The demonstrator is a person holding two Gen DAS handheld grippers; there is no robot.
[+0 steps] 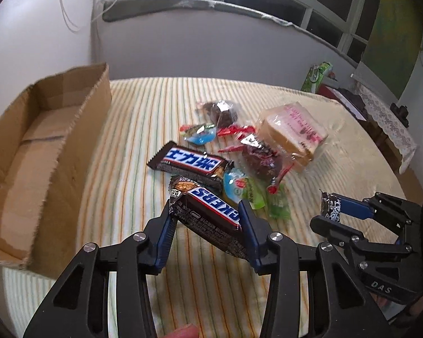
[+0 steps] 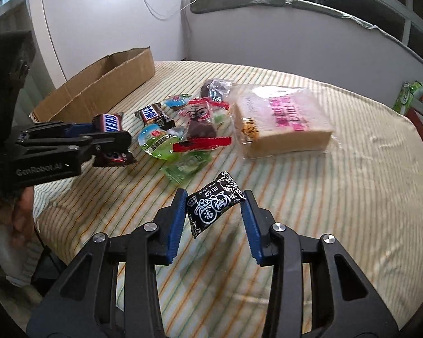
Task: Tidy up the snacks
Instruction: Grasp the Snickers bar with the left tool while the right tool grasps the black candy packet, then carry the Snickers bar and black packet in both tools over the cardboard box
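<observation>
My left gripper (image 1: 205,211) is shut on a brown Snickers bar (image 1: 208,214) and holds it above the striped cloth; it also shows in the right wrist view (image 2: 110,138). My right gripper (image 2: 215,211) is shut on a small black cream plum candy packet (image 2: 214,205), also seen in the left wrist view (image 1: 331,205). An open cardboard box (image 1: 42,152) stands on the left. A second Snickers bar (image 1: 188,163), jelly cups (image 1: 200,135), chocolate pastries (image 1: 262,157) and a wrapped bread slice pack (image 1: 293,132) lie in a pile.
The table has a striped cloth (image 2: 352,197). Green candy wrappers (image 1: 279,205) lie at the pile's near edge. A green package (image 2: 408,97) sits beyond the table at right. A wall and window are behind.
</observation>
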